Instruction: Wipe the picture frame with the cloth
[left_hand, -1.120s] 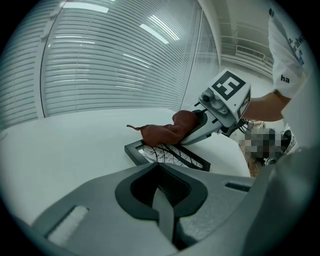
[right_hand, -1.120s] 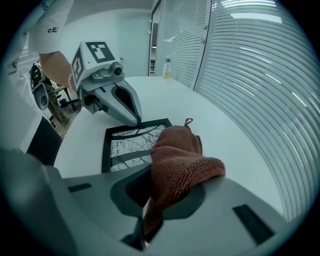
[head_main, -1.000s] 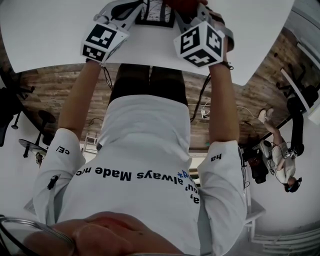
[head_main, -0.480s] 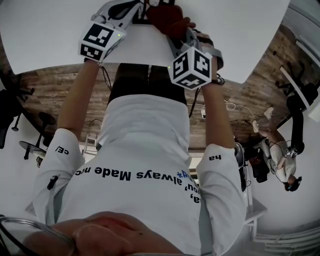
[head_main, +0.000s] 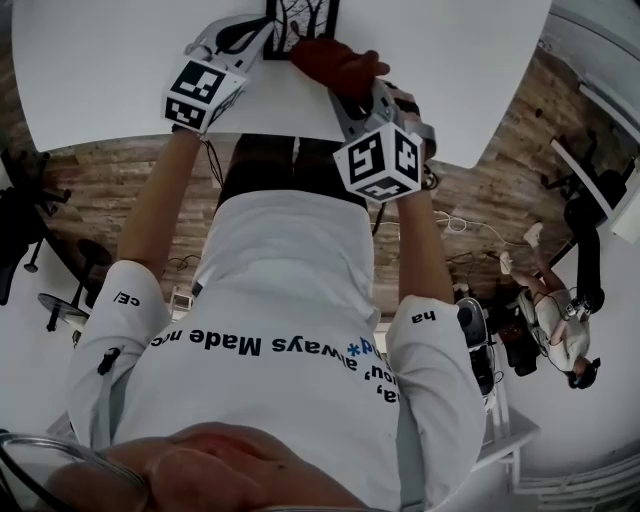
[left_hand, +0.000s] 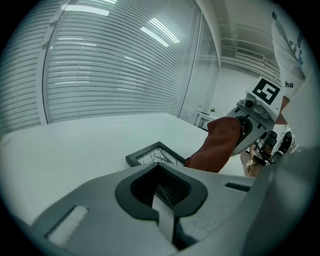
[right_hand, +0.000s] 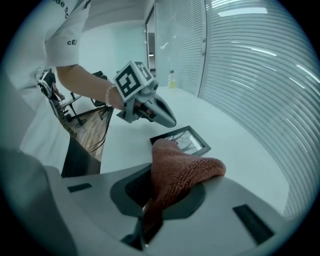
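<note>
One black rectangular frame (head_main: 302, 22) lies flat on the smooth white desk (head_main: 110, 60). One knitted rust-red cloth (right_hand: 180, 170), clamped in the right gripper's (right_hand: 150, 215) fingers, droops at the frame's corner. The left gripper's (left_hand: 164, 205) fingers are together and empty, just beside the frame.

Arms extended forward; left gripper (left_hand: 162, 187) closed, right gripper (right_hand: 155, 200) pinching cloth (right_hand: 185, 167).

the cloth (right_hand: 182, 172) is showing a coarse, nubbly knit; the picture frame (right_hand: 190, 142) is looking matt and dark; the table (head_main: 100, 70) is looking smooth and white; the floor (head_main: 90, 170) is showing grained wood planks.
</note>
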